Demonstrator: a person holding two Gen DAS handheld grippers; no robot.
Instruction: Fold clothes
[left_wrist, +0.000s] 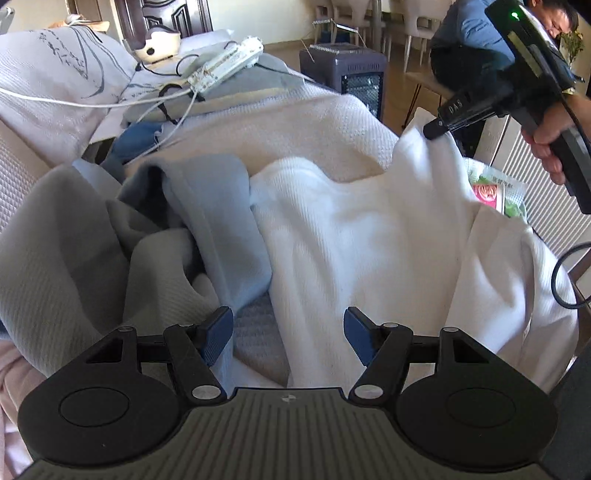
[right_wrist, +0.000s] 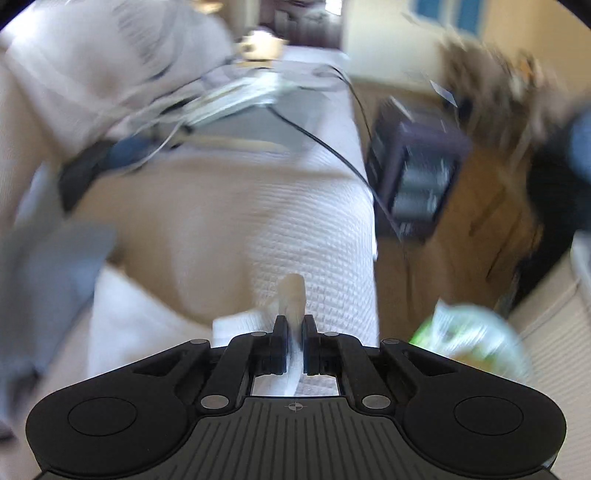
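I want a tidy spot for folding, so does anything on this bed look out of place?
Yes. A white power strip with tangled cables lies on the bedding behind the clothes, odd for a folding surface. A green and pink packet sits wedged beside the white garment.

We note matt black plastic on the left gripper (left_wrist: 288, 332), its blue pads (left_wrist: 218, 334) finely ribbed. Ahead of them, a soft white ribbed-knit cloth garment (left_wrist: 351, 240); left of them, smooth grey-blue fabric (left_wrist: 207, 206). Beyond, a cream waffle-textured cloth bedcover (left_wrist: 280, 125). The right gripper's (right_wrist: 294, 332) plastic looks equally matt.
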